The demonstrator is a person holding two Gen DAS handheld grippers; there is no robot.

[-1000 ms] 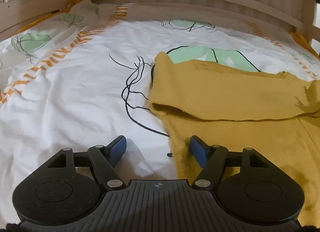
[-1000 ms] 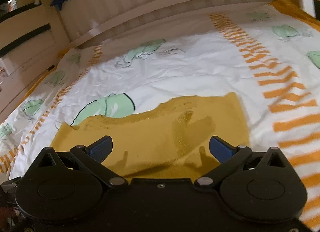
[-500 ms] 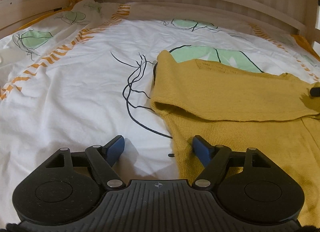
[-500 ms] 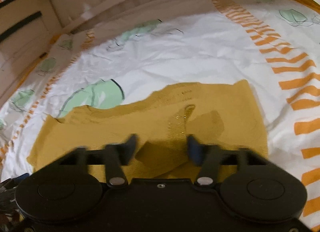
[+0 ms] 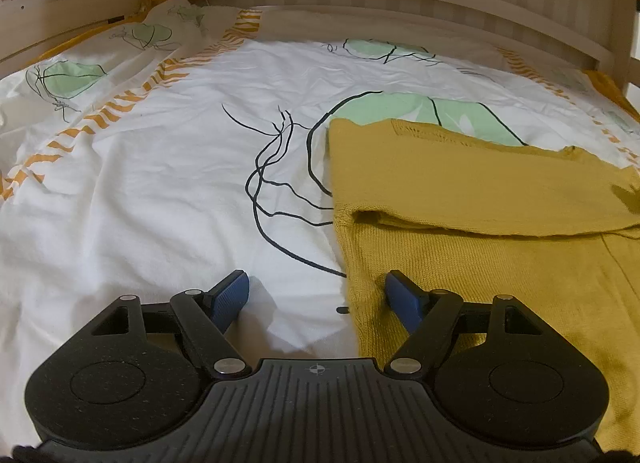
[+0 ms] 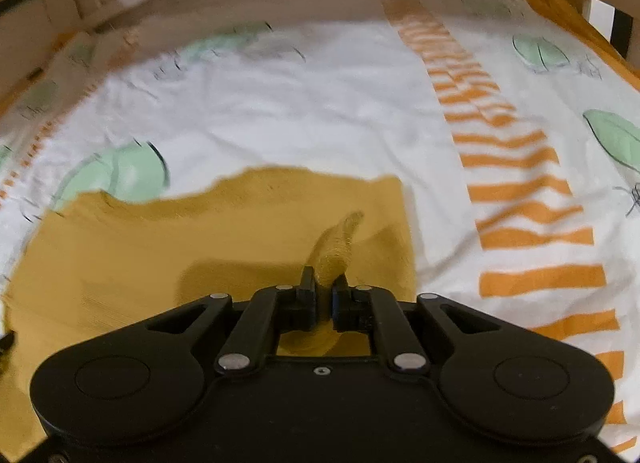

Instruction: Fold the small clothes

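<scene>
garment: mustard knit top [image 5: 480, 199], lying on the bedsheet [image 5: 160, 191], centre-right of the left view, lower left to centre of the right view. Far part already doubled over the near part, loose edge runs across mid-right of the left view.
right claw [image 6: 324, 287]: jaws closing, nearly together, a ridge of the knit pinched up between them (centre of its frame, view's blurred so can't tell how many layers it has).
left claw [image 5: 316, 295]: spread wide, nothing pinched. Right finger [image 5: 400, 295] sits over the top's left edge, left finger over bare sheet, so the edge runs between them. Touching or hovering: can't tell.
step (my read): grab both sides for the next fold, right is ahead of left.
how to do it well: let right finish closing before any lift, else the knit slips out. Left shd drop onto that edge and bite both layers, not only the upper one. Then lift both together, same height, keep the cloth taut btwn claws so the crease lands straight.
risk: knit is stretchy, a lopsided pull will skew the fold. Sheet is wrinkly, don't pinch it along w/ the top.
</scene>
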